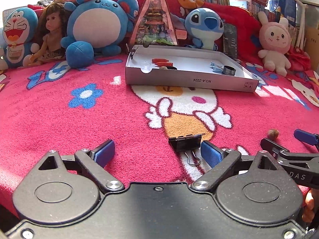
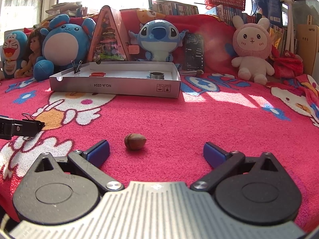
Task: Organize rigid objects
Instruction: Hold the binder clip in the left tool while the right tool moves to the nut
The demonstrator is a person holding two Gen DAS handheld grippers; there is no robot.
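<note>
My left gripper (image 1: pixel 157 152) is open wide over the pink blanket. A black binder clip (image 1: pixel 185 144) lies between its fingers, close against the right blue pad (image 1: pixel 211 153) and far from the left one. In the right wrist view the same clip (image 2: pixel 31 123) shows at the left edge beside the left gripper's finger. My right gripper (image 2: pixel 156 153) is also open. A brown nut (image 2: pixel 135 141) lies on the blanket just ahead of it, nearer the left pad (image 2: pixel 98 152), with neither pad touching it. The nut (image 1: pixel 273 134) also appears at the right of the left wrist view.
A shallow white cardboard box (image 1: pixel 189 79) sits further back, holding red pieces, blue clips, a metal ring (image 2: pixel 157 75) and a clear piece; a binder clip (image 2: pixel 77 66) grips its left wall. Plush toys, a doll and a triangular model line the back.
</note>
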